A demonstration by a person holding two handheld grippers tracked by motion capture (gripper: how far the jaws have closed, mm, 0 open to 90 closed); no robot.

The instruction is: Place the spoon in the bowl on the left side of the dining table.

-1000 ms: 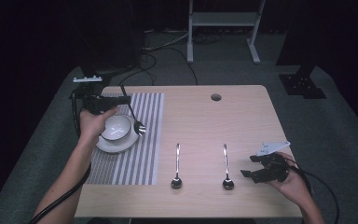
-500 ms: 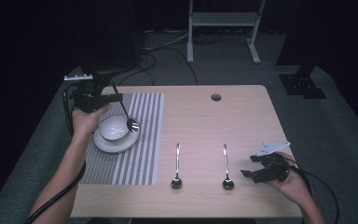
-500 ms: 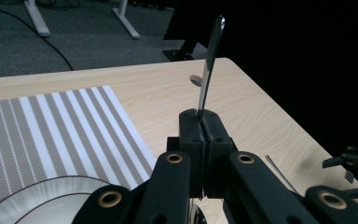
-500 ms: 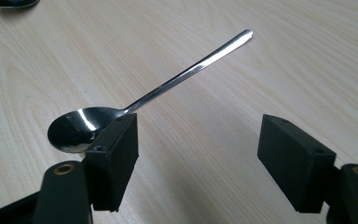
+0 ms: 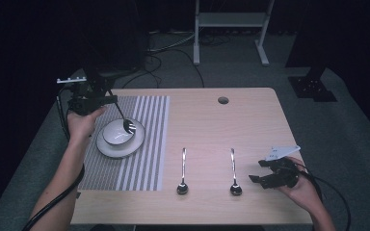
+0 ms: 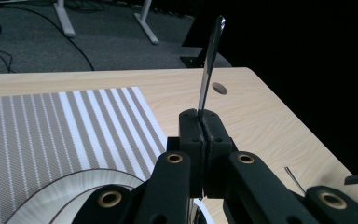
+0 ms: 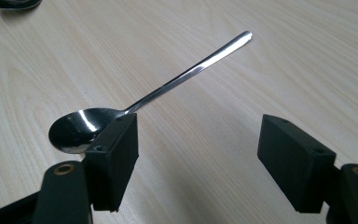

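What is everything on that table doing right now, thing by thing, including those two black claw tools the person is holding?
Left gripper: shut on the fork's handle.
Fork: held tilted, tines down over the bowl.
Bowl: upright on the plate.
Plate: flat on the striped placemat.
Left spoon: lying on the table, untouched.
Right spoon: lying flat, bowl up, untouched.
Right gripper: open, holding nothing, beside the right spoon.

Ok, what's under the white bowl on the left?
The bowl sits on a white plate, which lies on the striped placemat. The plate's middle is hidden beneath the bowl. A utensil clamped in the left claw hangs over the bowl.
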